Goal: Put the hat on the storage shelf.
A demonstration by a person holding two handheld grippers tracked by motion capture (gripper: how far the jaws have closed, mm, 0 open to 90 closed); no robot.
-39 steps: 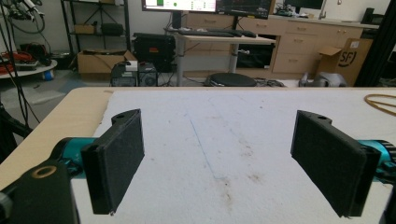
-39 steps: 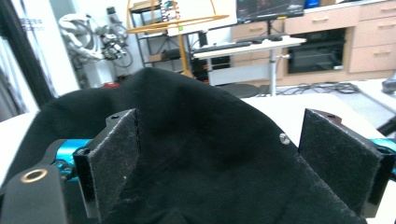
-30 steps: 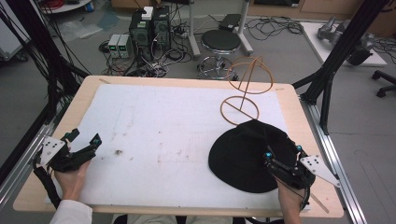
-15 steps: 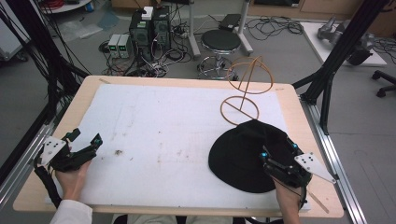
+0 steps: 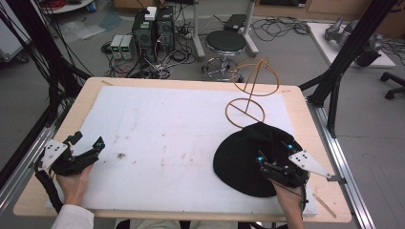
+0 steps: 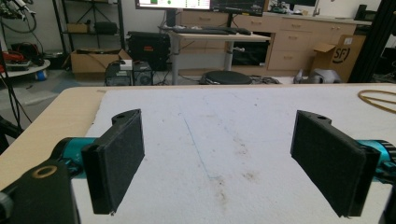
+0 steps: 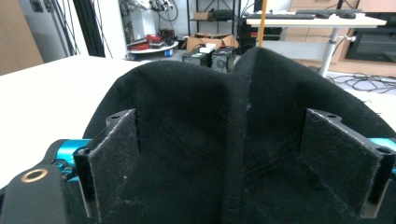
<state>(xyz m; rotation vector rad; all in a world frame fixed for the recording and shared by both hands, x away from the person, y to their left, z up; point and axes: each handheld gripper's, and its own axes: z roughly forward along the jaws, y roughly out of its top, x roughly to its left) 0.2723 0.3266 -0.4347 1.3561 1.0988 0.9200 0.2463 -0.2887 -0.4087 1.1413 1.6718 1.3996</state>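
Observation:
A black fabric hat (image 5: 241, 160) lies on the white mat (image 5: 167, 138) at the front right. In the right gripper view its crown (image 7: 196, 88) rises between the two wide-apart jaws. My right gripper (image 5: 273, 152) is open at the hat's near right side, and its pads (image 7: 116, 154) stand on either side of the fabric without pinching it. A copper wire stand (image 5: 253, 90), a ring base with a hoop on top, is just behind the hat. My left gripper (image 5: 88, 140) is open at the mat's front left, with only bare mat between its pads (image 6: 116, 163).
The mat has a few small brown stains (image 5: 120, 155) near the left gripper. The wooden table edge (image 5: 329, 157) and an aluminium rail run close to the right of the hat. Behind the table are a stool (image 5: 225, 42) and computers (image 5: 152, 24) on the floor.
My right gripper has edged slightly left and forward over the hat's near side. The left gripper and the stand have stayed put.

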